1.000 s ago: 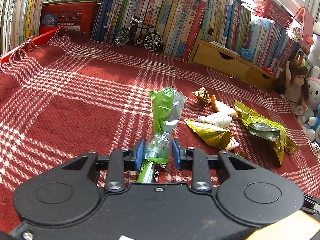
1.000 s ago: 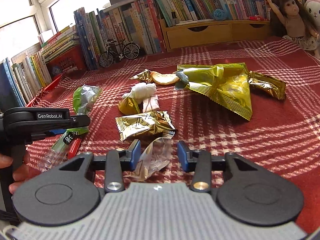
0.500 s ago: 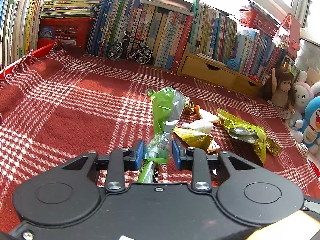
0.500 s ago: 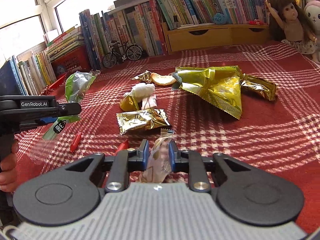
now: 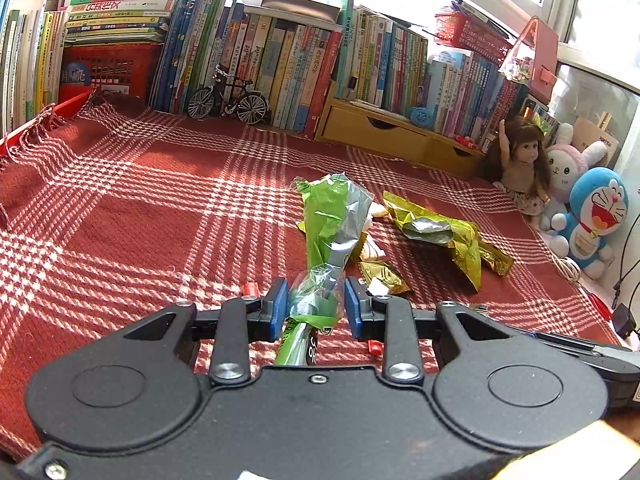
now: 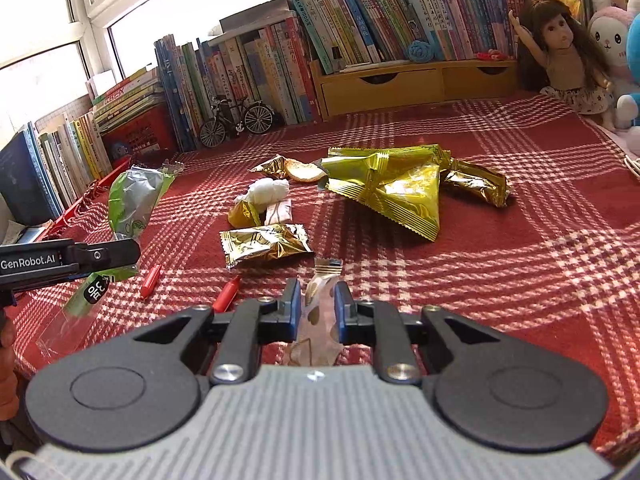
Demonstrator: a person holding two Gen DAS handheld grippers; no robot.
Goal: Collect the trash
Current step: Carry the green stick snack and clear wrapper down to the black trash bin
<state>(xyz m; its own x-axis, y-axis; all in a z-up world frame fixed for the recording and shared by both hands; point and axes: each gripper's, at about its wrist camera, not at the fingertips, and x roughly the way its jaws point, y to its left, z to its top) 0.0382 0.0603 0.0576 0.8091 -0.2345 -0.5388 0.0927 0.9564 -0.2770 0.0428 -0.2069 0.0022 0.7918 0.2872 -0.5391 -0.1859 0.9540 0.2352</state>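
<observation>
My left gripper (image 5: 316, 300) is shut on a long green and silver wrapper (image 5: 332, 224), held lifted above the red checked cloth (image 5: 140, 216). In the right wrist view the same green wrapper (image 6: 134, 200) hangs from the left gripper (image 6: 116, 254) at the left. My right gripper (image 6: 317, 304) is shut on a small pale clear wrapper (image 6: 320, 304), raised off the cloth. On the cloth lie a large gold bag (image 6: 400, 188), a small gold packet (image 6: 266, 244), a white tissue ball (image 6: 268, 190) and two red scraps (image 6: 150, 280).
Books (image 5: 280, 52), a toy bicycle (image 5: 228, 98) and a wooden drawer box (image 5: 380, 132) line the far edge. A doll (image 5: 520, 164) and plush toys (image 5: 596, 216) sit at the right, beside cables (image 5: 624, 280). A red basket (image 5: 112, 68) stands at the back left.
My right gripper closed on the pale wrapper and lifted it off the cloth. My left gripper rose and drew back with the green wrapper, so more of the room shows.
</observation>
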